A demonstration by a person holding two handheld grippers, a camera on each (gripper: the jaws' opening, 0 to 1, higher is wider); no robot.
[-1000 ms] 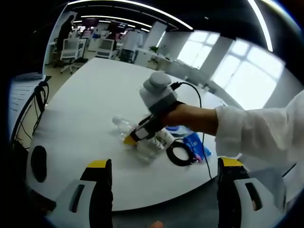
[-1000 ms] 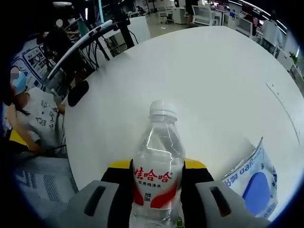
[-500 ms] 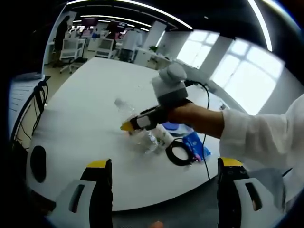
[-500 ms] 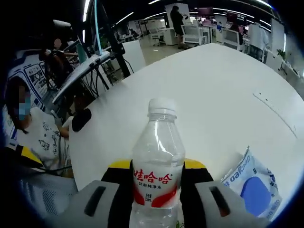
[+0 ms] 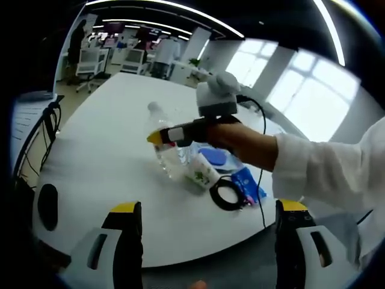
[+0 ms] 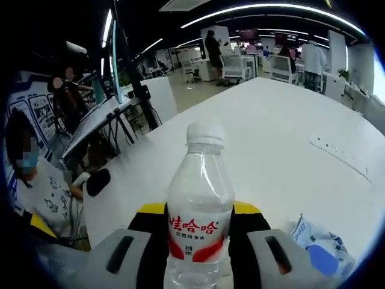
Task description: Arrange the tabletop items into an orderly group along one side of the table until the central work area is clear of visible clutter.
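White bench (image 5: 108,174) — we are now seeing it farther below the bottle than a second ago. Right gripper (image 6: 198,223) — fingers clenched on the water bottle (image 6: 200,205), lifting it off the bench, clearing the centre. Left gripper (image 5: 204,241) — fingers released, waiting. Blue packet (image 5: 213,159), black cable coil (image 5: 227,194) — lying beside it, unmoved.

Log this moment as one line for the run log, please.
right gripper: shut on water bottle, lifted off white table | left gripper: open, holding nothing | black cable coil, blue packet: on table
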